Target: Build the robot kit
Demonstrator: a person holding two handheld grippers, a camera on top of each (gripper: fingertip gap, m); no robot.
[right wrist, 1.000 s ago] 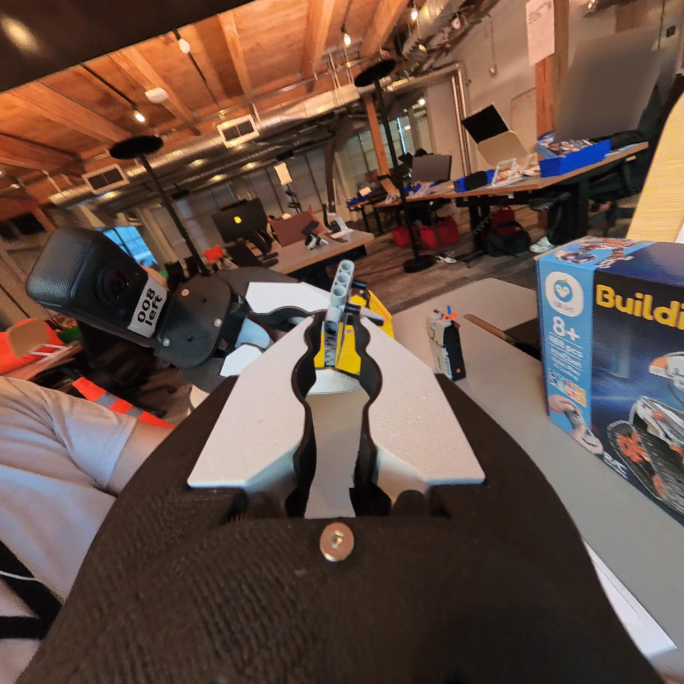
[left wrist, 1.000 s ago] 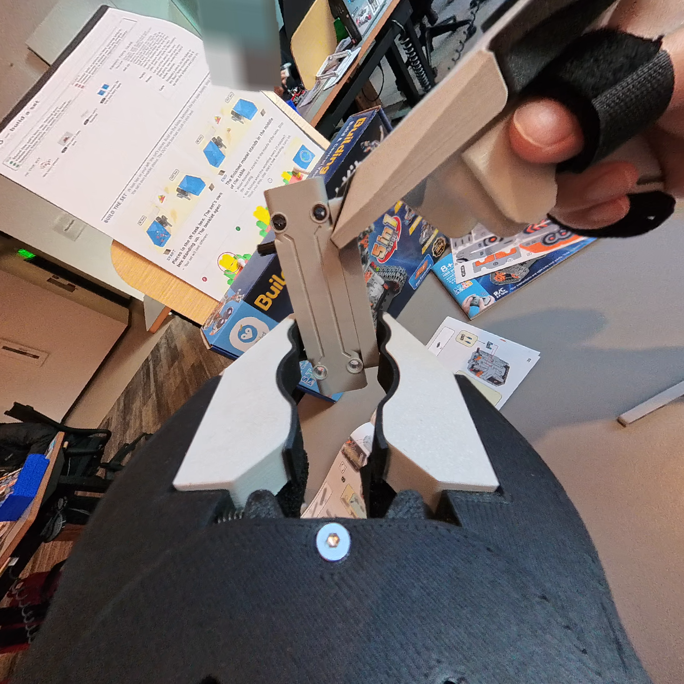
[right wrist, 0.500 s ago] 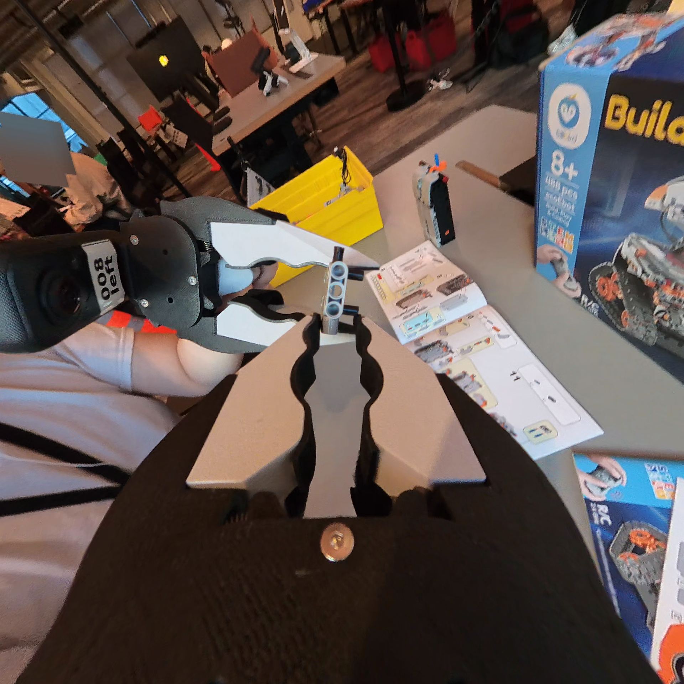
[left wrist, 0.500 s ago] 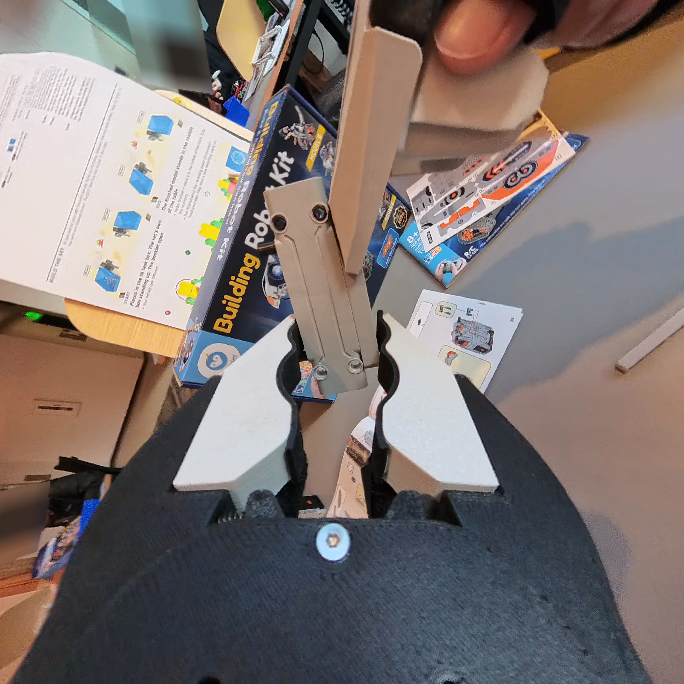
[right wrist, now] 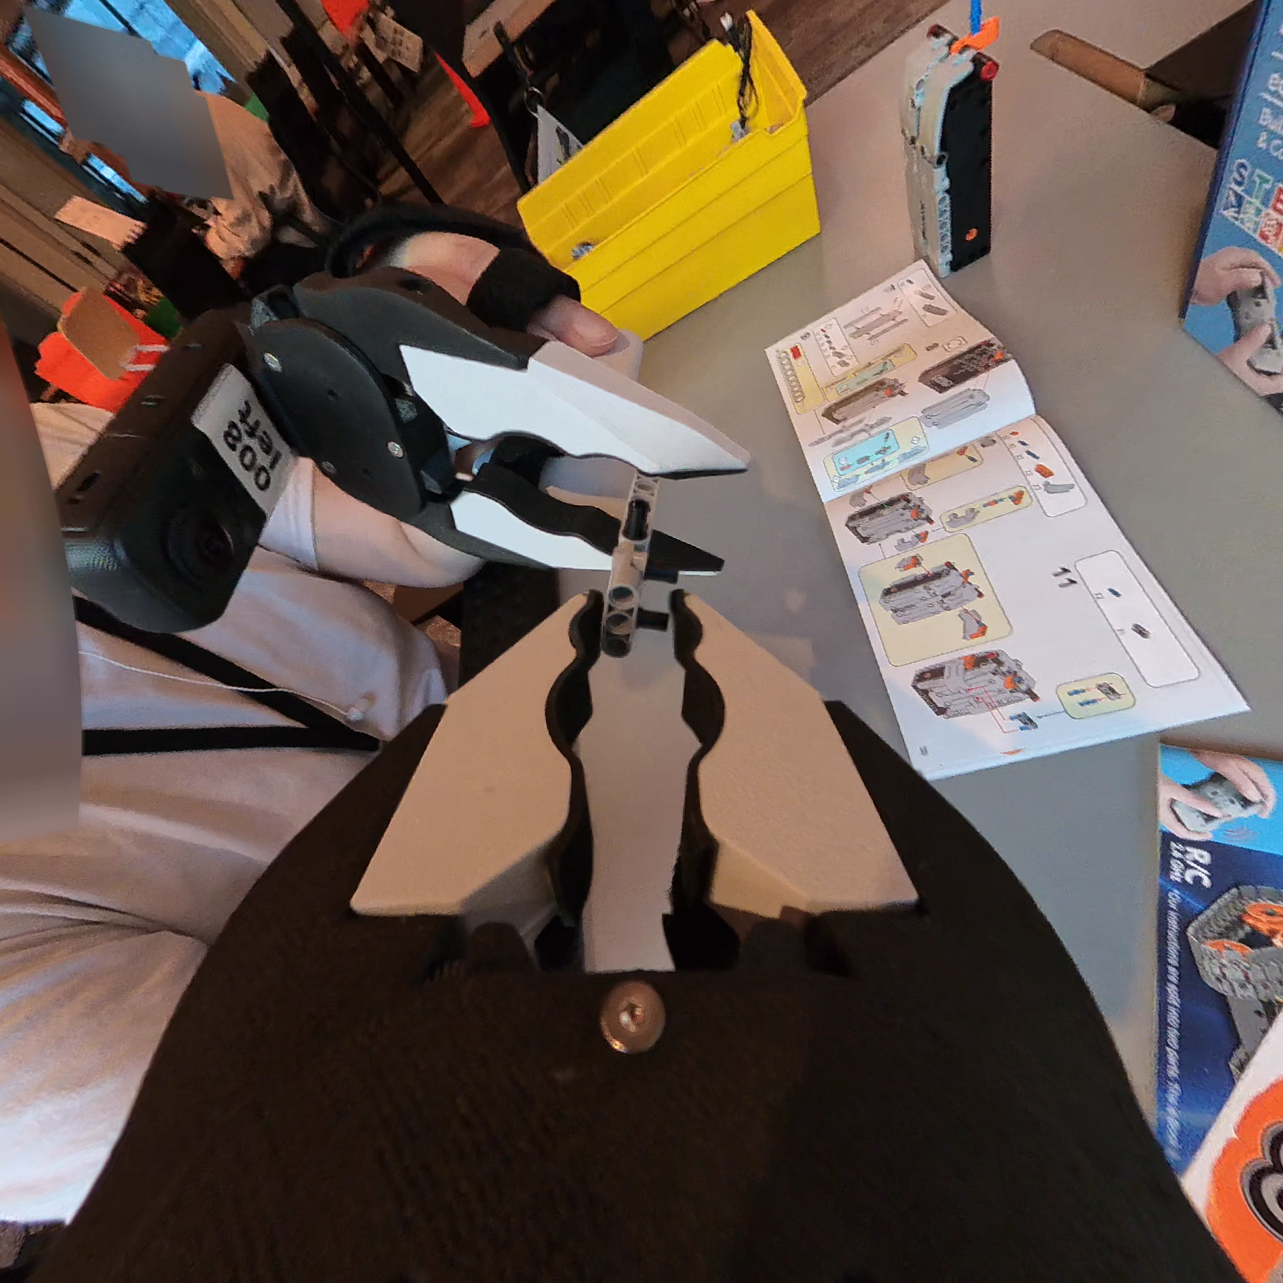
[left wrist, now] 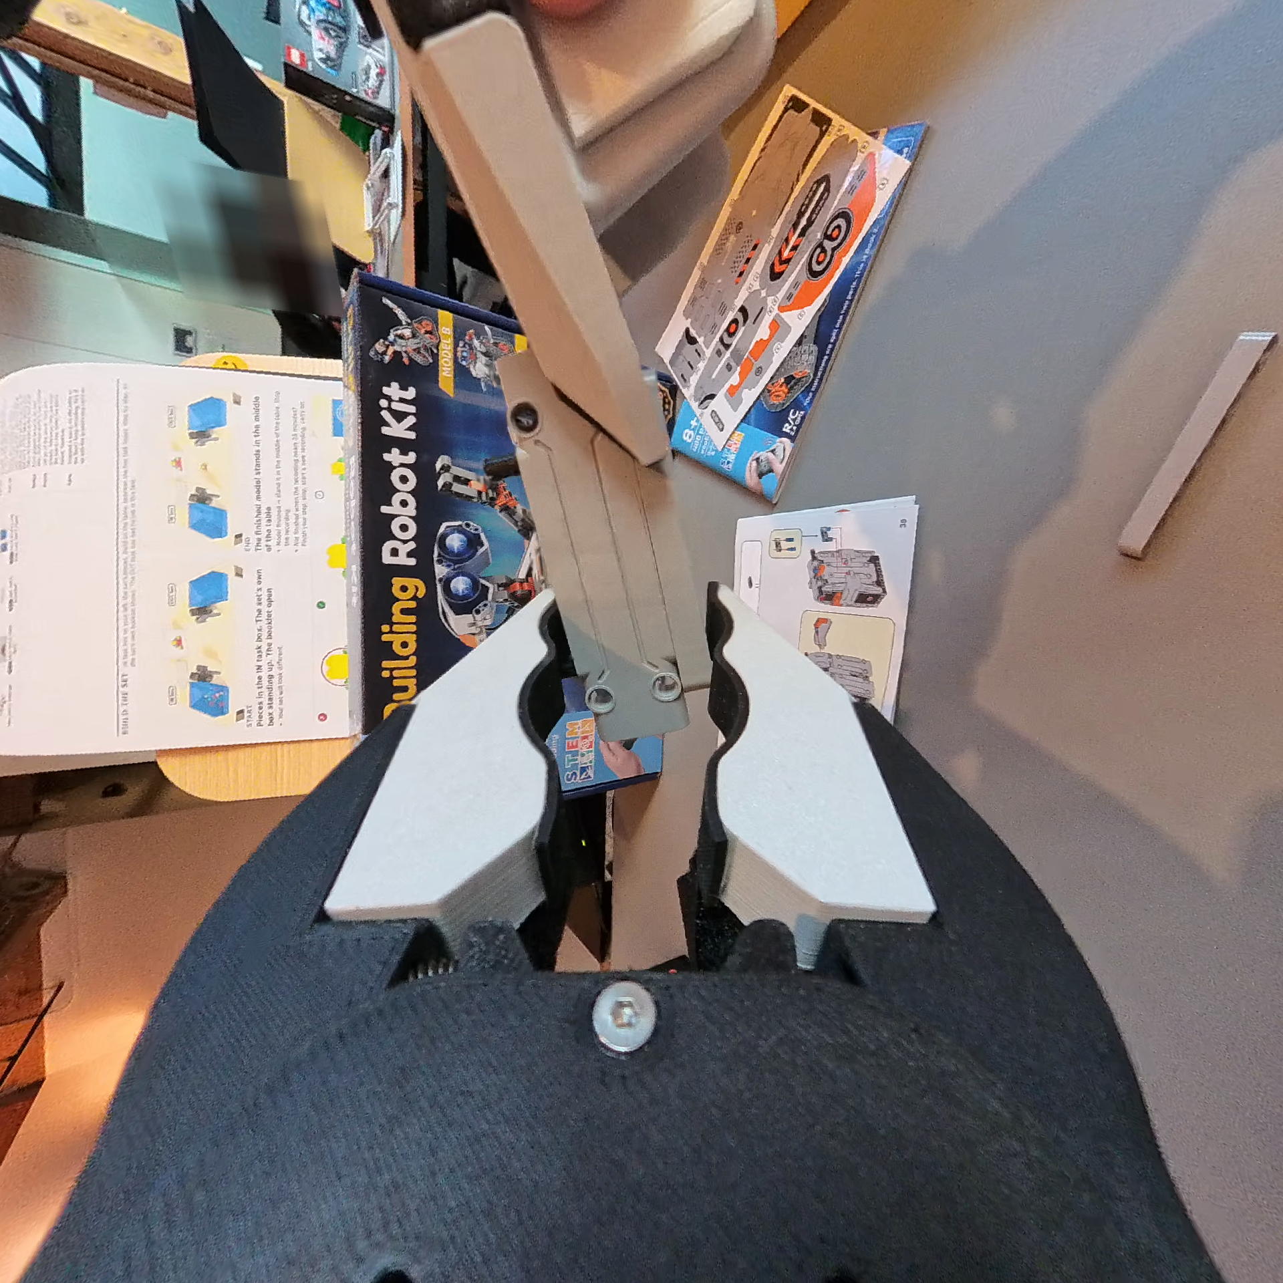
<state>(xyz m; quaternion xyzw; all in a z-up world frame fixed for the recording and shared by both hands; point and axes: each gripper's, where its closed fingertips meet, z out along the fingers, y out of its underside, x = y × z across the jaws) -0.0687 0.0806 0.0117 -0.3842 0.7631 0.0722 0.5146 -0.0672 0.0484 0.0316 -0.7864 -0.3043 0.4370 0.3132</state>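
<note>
- My left gripper (left wrist: 628, 611): jaws part-way open, clamped across the one grey beam (left wrist: 611, 555), which runs forward from between the tips.
- My right gripper (right wrist: 628, 604): jaws narrow, closed on the beam's lower end; a black pin sticks out sideways against one finger.
- The beam is off the table (right wrist: 1111, 312), shared by both grippers, and their fingers crowd each other around it.
- On the table, counted:
  - one open booklet (right wrist: 1007, 521)
  - one yellow bin (right wrist: 680, 180)
  - one upright black-and-grey block (right wrist: 948, 153)
  - one standing kit box (left wrist: 416, 521)
  - one flat box (right wrist: 1222, 937)
  - one sticker sheet (left wrist: 784, 264)
  - one grey strip (left wrist: 1194, 444)
- One printed sheet (left wrist: 173, 541) lies beside the standing box.
</note>
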